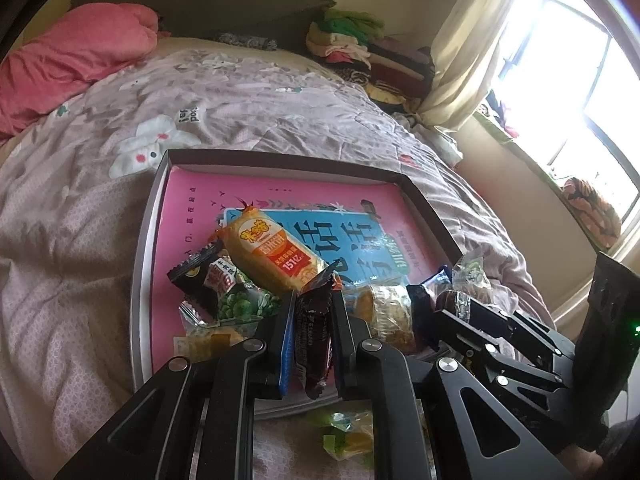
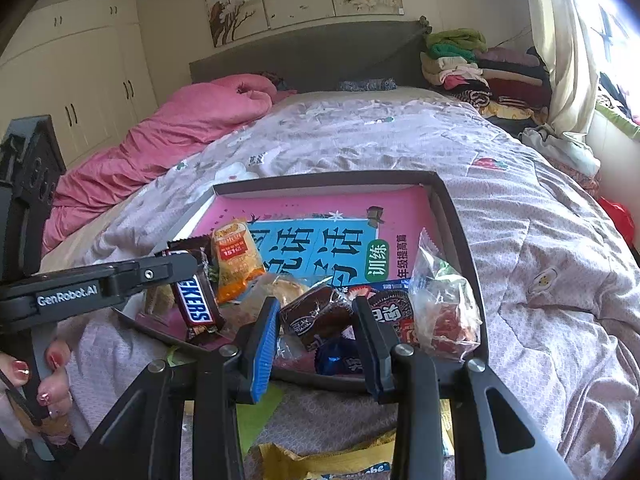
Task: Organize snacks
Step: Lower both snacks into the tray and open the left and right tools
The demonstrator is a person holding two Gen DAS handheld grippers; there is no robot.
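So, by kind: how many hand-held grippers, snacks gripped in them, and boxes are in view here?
Hand-held grippers: 2, the left hand-held gripper and the right hand-held gripper
Gripped snacks: 2, the Snickers bar in the left and the brown cake packet in the right
Shallow box: 1
Total: 5

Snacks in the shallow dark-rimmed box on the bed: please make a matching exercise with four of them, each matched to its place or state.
Things:
1. brown Snickers bar
2. orange-yellow cracker packet
3. dark chocolate-coloured wrapped cake
4. clear crinkled bag with red contents

Places or states:
A. by the box's right wall
B. between the right gripper's jaws
C. clamped in the left gripper
D. lying on the pink book cover, on top of other snacks

Pairs: 1-C, 2-D, 3-B, 4-A
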